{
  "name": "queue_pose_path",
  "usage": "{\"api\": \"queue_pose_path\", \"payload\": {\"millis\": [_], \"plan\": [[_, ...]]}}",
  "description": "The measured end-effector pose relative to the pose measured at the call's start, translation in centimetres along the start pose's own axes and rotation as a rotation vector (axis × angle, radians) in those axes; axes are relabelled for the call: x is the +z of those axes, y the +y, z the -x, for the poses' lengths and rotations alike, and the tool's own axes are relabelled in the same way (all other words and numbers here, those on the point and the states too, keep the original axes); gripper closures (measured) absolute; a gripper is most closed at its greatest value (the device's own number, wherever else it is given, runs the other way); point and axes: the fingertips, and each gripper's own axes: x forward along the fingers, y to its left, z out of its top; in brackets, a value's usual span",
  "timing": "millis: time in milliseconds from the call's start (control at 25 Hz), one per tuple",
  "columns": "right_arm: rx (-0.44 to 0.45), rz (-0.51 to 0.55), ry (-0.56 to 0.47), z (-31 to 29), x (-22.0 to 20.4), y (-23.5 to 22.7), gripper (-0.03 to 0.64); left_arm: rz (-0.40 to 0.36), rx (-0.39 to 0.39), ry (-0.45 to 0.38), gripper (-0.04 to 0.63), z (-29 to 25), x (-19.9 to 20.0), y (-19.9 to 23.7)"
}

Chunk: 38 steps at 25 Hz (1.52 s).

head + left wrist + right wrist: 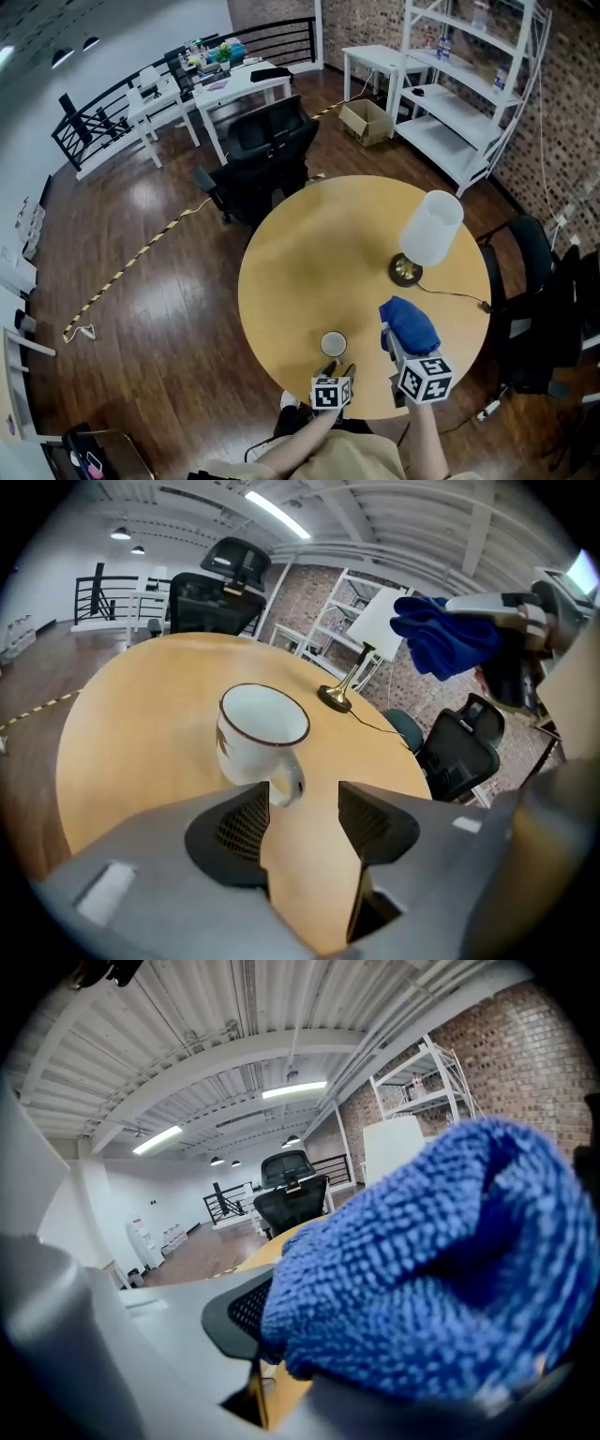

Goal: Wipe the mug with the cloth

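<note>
A white enamel mug (333, 344) with a dark rim stands upright near the front edge of the round wooden table (309, 244). In the left gripper view the mug (262, 733) has its handle turned toward me. My left gripper (336, 371) sits just behind it, open (305, 794). The handle lies at the tip of the left finger (242, 822), and bare table shows between the pads. My right gripper (392, 345) is shut on a blue microfibre cloth (408, 323), held above the table right of the mug. The cloth (431, 1260) fills the right gripper view and hides one finger.
A table lamp (427, 234) with a white shade and brass base stands right of centre, and its cable (459, 295) runs to the table's right edge. Black office chairs (267, 159) stand beyond the far edge, and another (539, 309) at the right. White shelving (469, 103) lines the brick wall.
</note>
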Motion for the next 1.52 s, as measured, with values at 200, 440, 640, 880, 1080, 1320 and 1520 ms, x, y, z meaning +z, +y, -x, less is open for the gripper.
{"api": "queue_pose_path", "payload": {"millis": [200,440,640,880,1080,1320,1520], "plan": [[0.023,0.013,0.034,-0.2,-0.2,0.3,0.538,-0.010,0.021,0.027,0.429,-1.2,0.0,0.2],[0.130,0.032,0.111,-1.8,-0.4,1.8,0.538,-0.108,0.047,0.052,0.503,-2.1,0.0,0.5],[0.394,0.098,0.309,-5.7,-0.4,7.1,0.538,-0.329,-0.006,0.120,0.525,-1.2,-0.2,0.6],[0.533,0.479,0.672,-11.5,-3.5,14.0,0.538,-0.460,-0.074,0.154,0.531,0.0,-0.8,1.1],[0.706,0.720,1.017,-15.4,-9.9,18.3,0.538,-0.520,-0.103,0.163,0.538,0.7,0.0,1.5],[0.729,0.876,1.502,-15.8,-17.5,18.2,0.538,-0.591,-0.110,0.163,0.540,0.8,-0.7,1.9],[0.607,0.937,1.762,-15.2,-21.2,16.5,0.541,-0.597,-0.108,0.141,0.540,1.0,-0.8,2.5]]}}
